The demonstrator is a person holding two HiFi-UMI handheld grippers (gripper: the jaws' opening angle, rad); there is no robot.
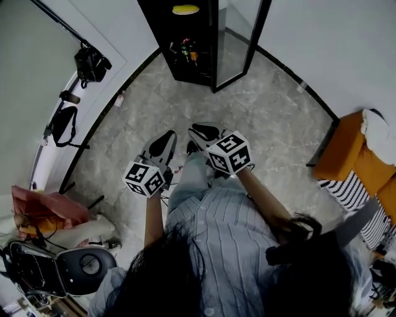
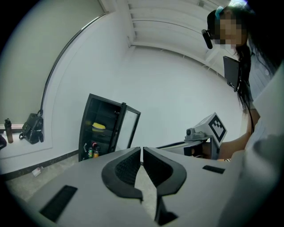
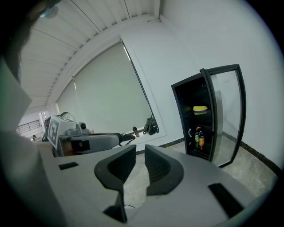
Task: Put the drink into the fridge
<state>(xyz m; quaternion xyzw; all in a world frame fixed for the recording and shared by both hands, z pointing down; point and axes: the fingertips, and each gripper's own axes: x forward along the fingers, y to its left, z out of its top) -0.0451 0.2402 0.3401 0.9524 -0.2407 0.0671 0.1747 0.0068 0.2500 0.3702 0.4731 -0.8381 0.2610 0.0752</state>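
Note:
The black fridge (image 1: 179,43) stands against the far wall with its glass door (image 1: 238,37) swung open. Several drink cans (image 1: 187,52) sit on its lower shelf, and a yellow item (image 1: 185,9) lies on an upper shelf. My left gripper (image 1: 166,137) and right gripper (image 1: 201,130) are held side by side in front of the person's body, well short of the fridge. Both are shut with nothing between the jaws. The left gripper (image 2: 141,150) sees the fridge (image 2: 104,128) at its left. The right gripper (image 3: 140,150) sees the fridge (image 3: 208,115) and the cans (image 3: 199,139) at its right.
Black bags (image 1: 90,62) hang on the left wall. A chair (image 1: 68,266) and a pink cloth (image 1: 43,207) sit at the lower left. An orange sofa (image 1: 346,151) with a striped cloth stands at the right. Grey marble floor (image 1: 247,105) lies between me and the fridge.

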